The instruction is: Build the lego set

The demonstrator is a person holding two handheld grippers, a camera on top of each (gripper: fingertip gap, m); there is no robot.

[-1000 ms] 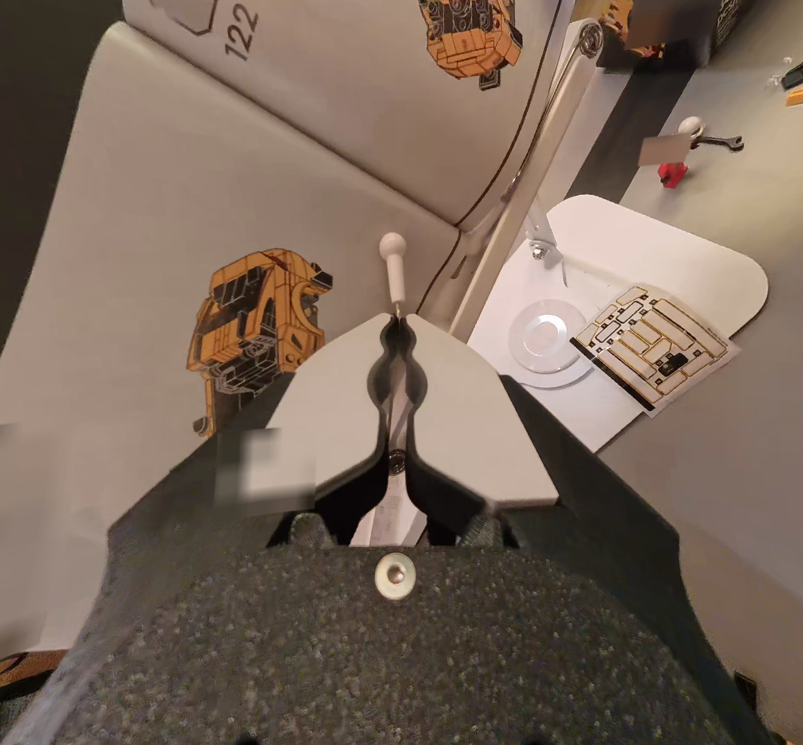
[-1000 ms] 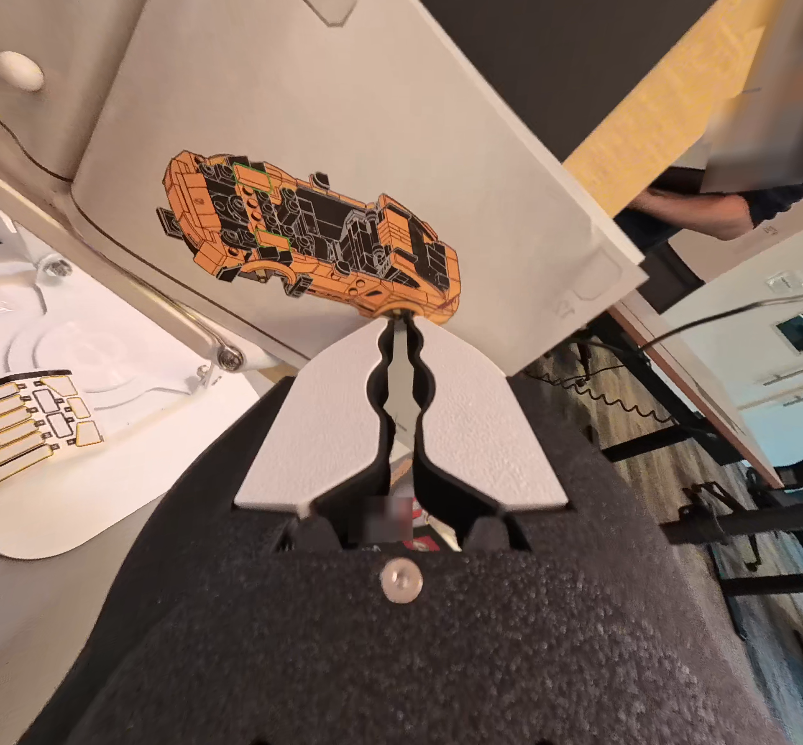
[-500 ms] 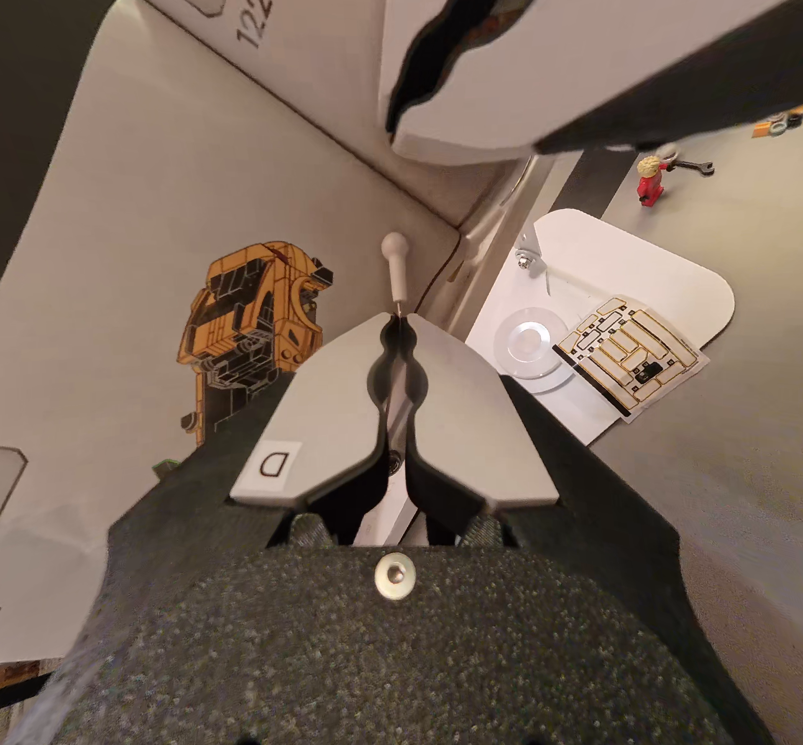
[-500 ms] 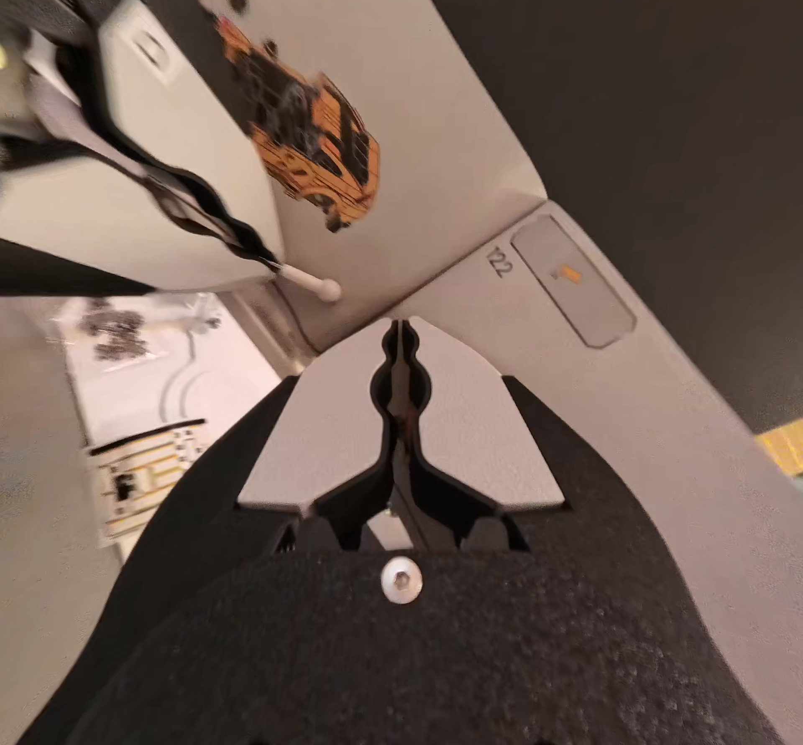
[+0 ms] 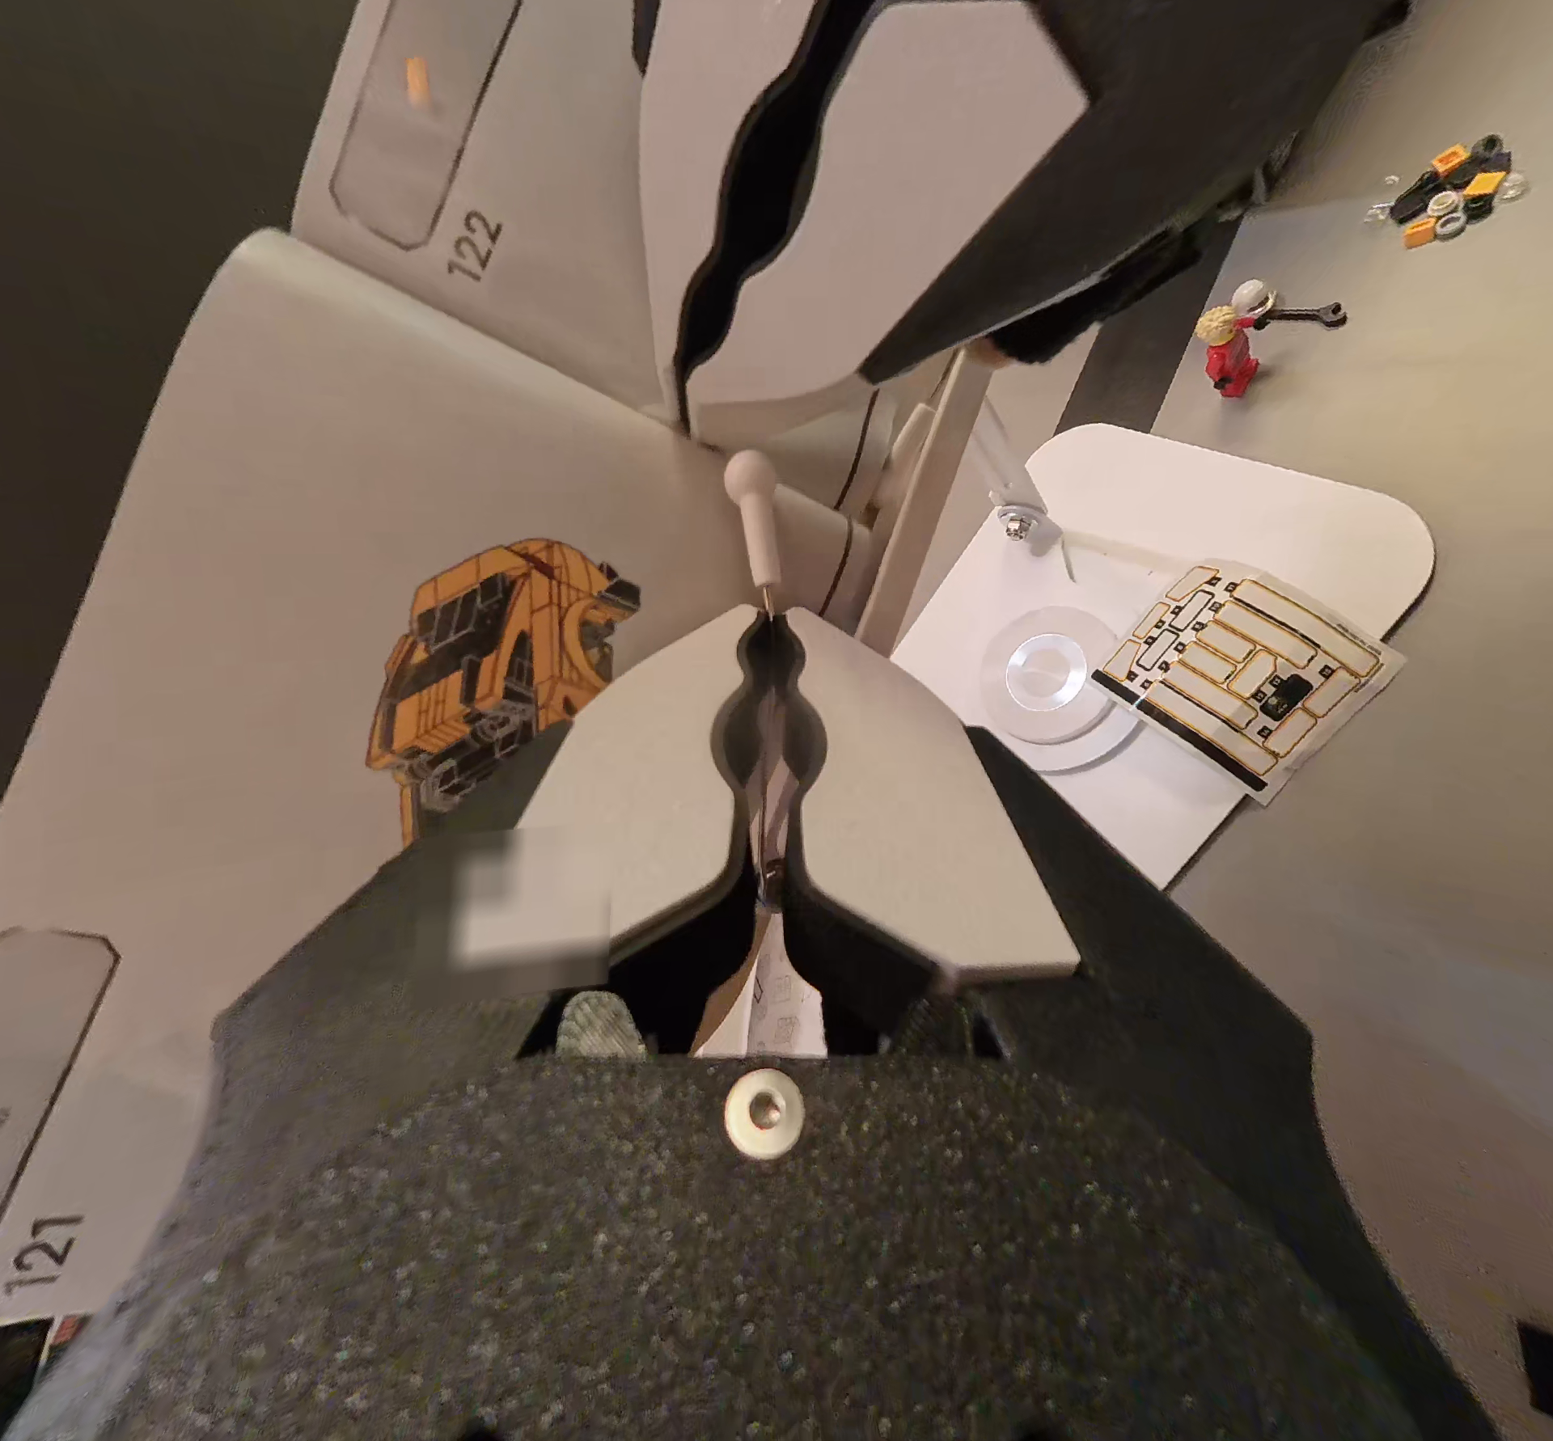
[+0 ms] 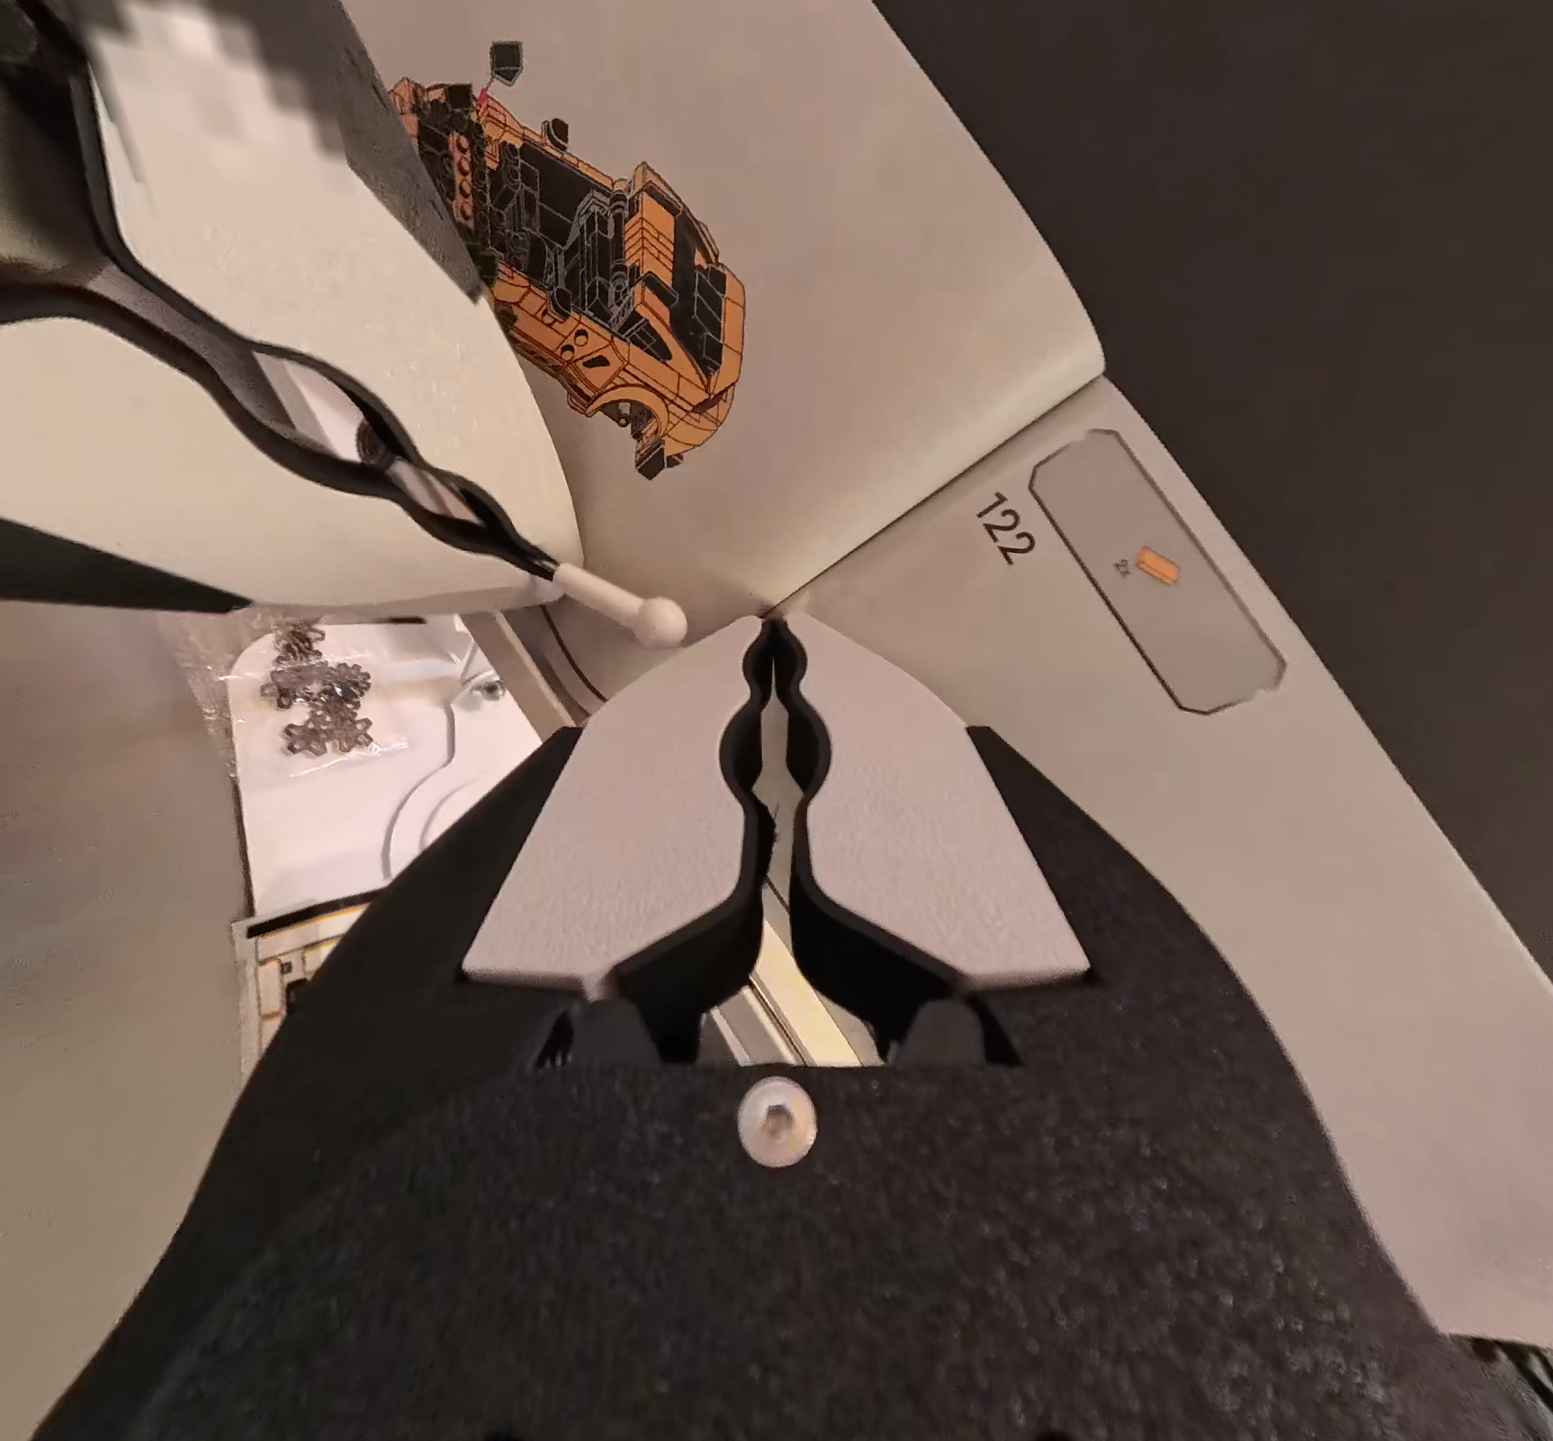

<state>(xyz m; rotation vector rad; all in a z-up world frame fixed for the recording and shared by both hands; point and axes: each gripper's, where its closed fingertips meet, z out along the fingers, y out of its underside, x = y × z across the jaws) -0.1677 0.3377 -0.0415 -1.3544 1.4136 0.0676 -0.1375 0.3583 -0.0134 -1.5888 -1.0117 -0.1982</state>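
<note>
The open instruction booklet [image 5: 336, 518] stands on a white book stand, with orange car drawings on its pages [image 6: 840, 308]. My left gripper [image 5: 769, 615] is shut on the stand's thin page-holder pin, whose white ball tip [image 5: 748, 476] lies against the page near the fold. My right gripper [image 6: 771, 623] is shut with nothing visible between its fingers, its tip at the booklet's fold beside the ball tip [image 6: 664, 619]. The right gripper [image 5: 685, 418] also shows at the top of the left wrist view. The left gripper [image 6: 542, 565] shows at the left of the right wrist view.
The stand's white base [image 5: 1218, 493] carries a sticker sheet [image 5: 1244, 670]. On the grey table [image 5: 1387, 897] stand a red minifigure [image 5: 1229, 359], a black wrench [image 5: 1307, 315] and a small pile of loose pieces [image 5: 1445, 191]. A bag of black parts [image 6: 319, 695] lies on the base. Some 5 cm of space lies between my two pairs of fingers.
My right gripper has left the page's outer edge and swung in to the booklet's fold, close to the left gripper. The left gripper has kept its hold on the pin.
</note>
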